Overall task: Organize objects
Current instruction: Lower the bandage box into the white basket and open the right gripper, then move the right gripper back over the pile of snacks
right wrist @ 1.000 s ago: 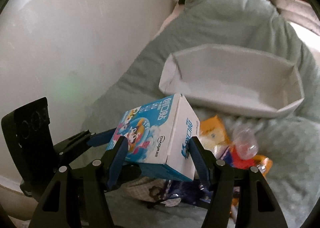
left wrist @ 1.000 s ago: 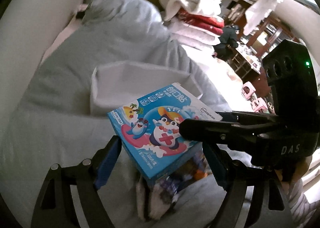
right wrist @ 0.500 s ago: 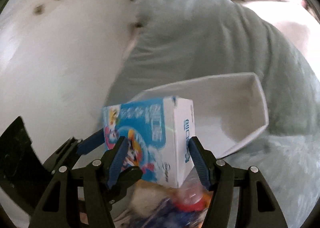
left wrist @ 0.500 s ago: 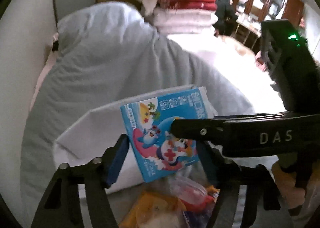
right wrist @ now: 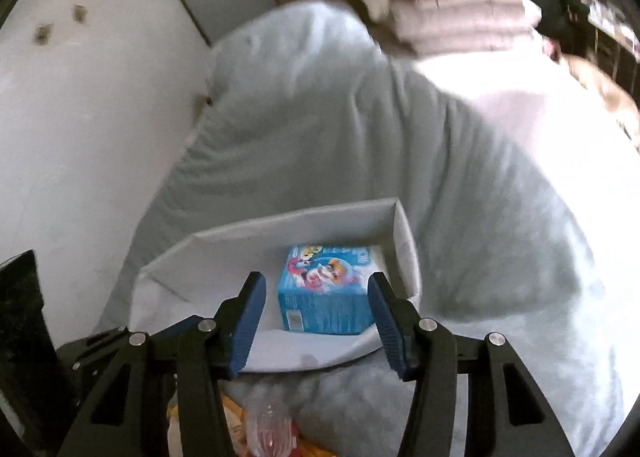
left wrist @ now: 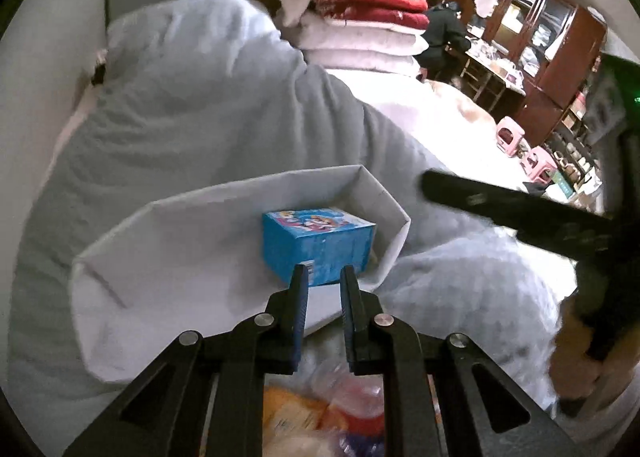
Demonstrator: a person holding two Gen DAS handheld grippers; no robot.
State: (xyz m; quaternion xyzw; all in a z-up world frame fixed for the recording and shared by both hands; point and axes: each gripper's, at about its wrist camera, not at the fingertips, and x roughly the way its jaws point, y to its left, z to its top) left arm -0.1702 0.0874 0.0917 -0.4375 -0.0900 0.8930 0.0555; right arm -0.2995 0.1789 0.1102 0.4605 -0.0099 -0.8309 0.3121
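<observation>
Just ahead of both pairs of jaws, inside the white fabric bin (left wrist: 132, 245), sits the blue cartoon-printed carton (left wrist: 316, 245), flat on the bin floor toward its right end and touched by neither tool. The right gripper (right wrist: 316, 317) has let it go: its jaws have just been narrowing, yet they stand part open with only air between the blue pads (right wrist: 382, 317), and the carton lies a little beyond the tips, framed by them. The left gripper (left wrist: 323, 289) has clenched down to its narrowest on nothing, with a slim slot showing between its fingers (left wrist: 299, 297); the carton's near corner shows just past those tips. In the right wrist view the carton (right wrist: 324, 303) seems to run its longer side across the jaw line, roughly along the bin's length, though the fisheye blur makes that uncertain. That item looks placed, so the next move likely turns the other way: the remaining loose packets (left wrist: 288, 421), orange and red wrappers with something clear among them, lie on the grey-blue quilt (left wrist: 208, 105) below and behind the tips of both tools, toward the person. The left gripper appears nearer to them, but it would have to spread first, while the right is already half spread.
</observation>
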